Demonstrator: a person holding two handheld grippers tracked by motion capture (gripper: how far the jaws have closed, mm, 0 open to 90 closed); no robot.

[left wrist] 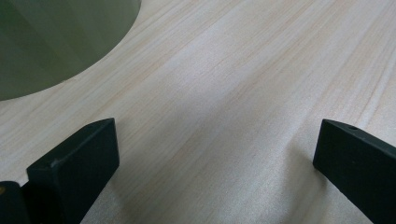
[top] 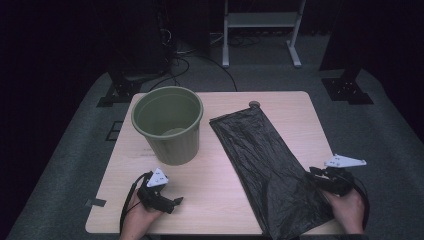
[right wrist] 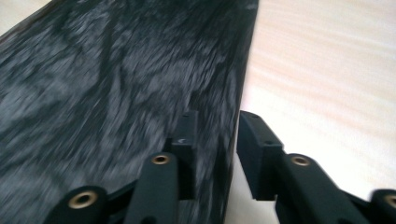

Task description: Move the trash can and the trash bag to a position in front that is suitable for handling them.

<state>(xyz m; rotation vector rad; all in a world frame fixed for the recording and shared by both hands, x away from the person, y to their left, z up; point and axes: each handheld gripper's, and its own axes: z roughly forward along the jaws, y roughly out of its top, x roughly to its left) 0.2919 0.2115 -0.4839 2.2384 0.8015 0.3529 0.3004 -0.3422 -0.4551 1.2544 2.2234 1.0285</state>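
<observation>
Bag (right wrist: 116, 93) edge lies between the slightly parted right tongs (right wrist: 215, 135).

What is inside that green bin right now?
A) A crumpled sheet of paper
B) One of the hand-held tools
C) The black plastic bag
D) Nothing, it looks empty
D: the green bin stands upright with its bare bottom showing, while the black plastic bag lies flat on the table beside it.
</observation>
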